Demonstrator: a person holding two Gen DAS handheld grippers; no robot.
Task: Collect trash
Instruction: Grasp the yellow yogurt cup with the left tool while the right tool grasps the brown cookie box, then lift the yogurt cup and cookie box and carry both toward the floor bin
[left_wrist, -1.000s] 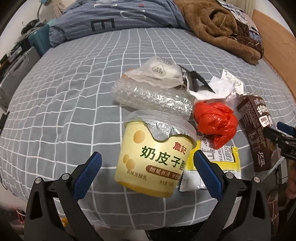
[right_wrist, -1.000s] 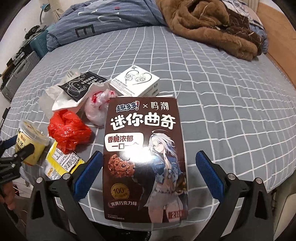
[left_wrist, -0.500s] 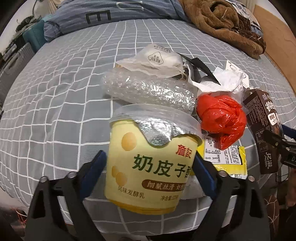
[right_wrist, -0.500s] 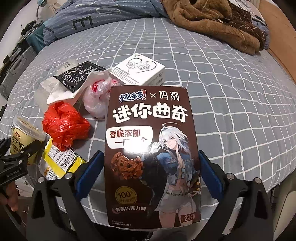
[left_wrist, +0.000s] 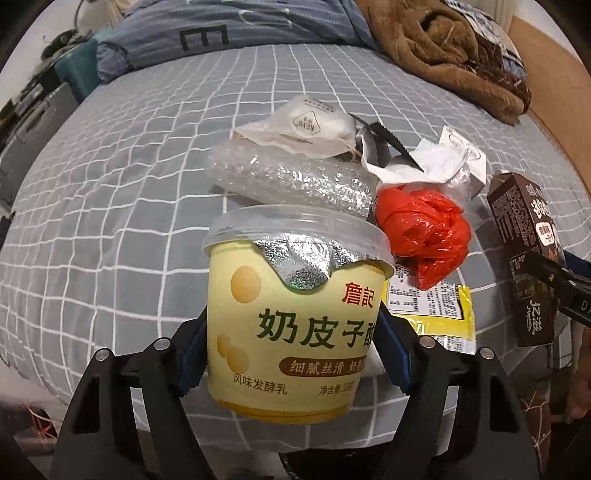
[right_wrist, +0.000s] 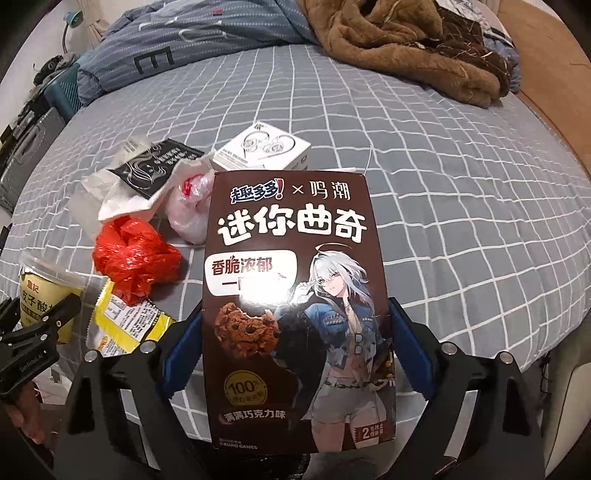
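Claws closed in, cup base hidden

A: What's hidden behind the yogurt cup?
B: Part of the yellow wrapper, at three o'clock from it. The cookie box covers the bedsheet beneath.
A: That white box?
B: Print too small to read.

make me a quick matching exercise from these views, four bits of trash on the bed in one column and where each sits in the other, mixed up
Things:
1. yogurt cup
2. cookie box
3. red plastic bag
4. bubble wrap

Places:
A. lying just behind the cup
B. between the right gripper's blue pads
C. between the left gripper's blue pads
D. crumpled on the bedsheet between cup and box

Pairs: 1-C, 2-B, 3-D, 4-A
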